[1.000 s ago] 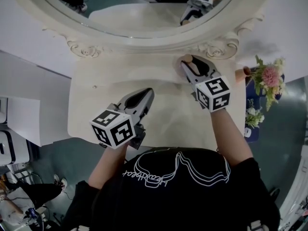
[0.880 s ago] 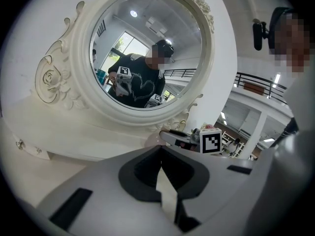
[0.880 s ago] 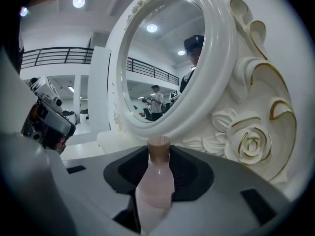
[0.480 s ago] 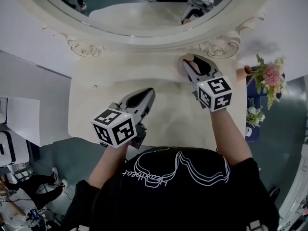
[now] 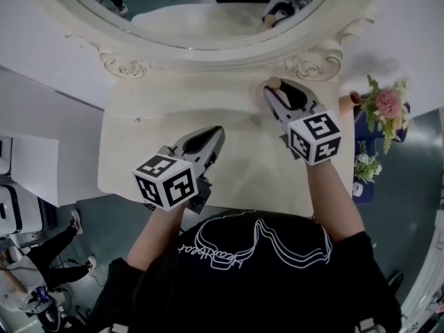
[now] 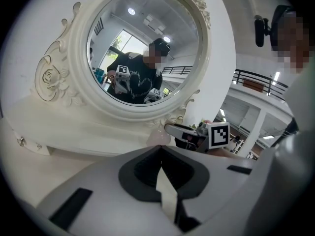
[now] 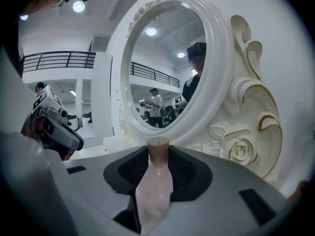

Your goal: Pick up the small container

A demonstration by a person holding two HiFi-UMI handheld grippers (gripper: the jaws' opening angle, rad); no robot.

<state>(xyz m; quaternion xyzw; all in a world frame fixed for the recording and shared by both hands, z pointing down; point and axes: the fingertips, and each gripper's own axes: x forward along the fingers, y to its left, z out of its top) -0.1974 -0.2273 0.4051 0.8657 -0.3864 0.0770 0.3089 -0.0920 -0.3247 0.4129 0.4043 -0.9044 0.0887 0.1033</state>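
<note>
Container [image 7: 154, 183], a pink bottle with a brown cap [image 7: 158, 144], is clamped in the right gripper [image 7: 157, 154] at the table's [image 5: 139, 151] back, beside the mirror frame [image 7: 219, 73]. Lift straight up with a steady grip, clear of that carving. The right gripper view shows the hold. The head view shows only the cap, and the left gripper [image 5: 208, 136], closed and empty, well apart.

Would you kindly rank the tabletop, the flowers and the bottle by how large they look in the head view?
1. tabletop, by far the largest.
2. flowers, a small bunch at the right edge.
3. bottle, the smallest; only its cork end shows, so its full size is unsure.
</note>
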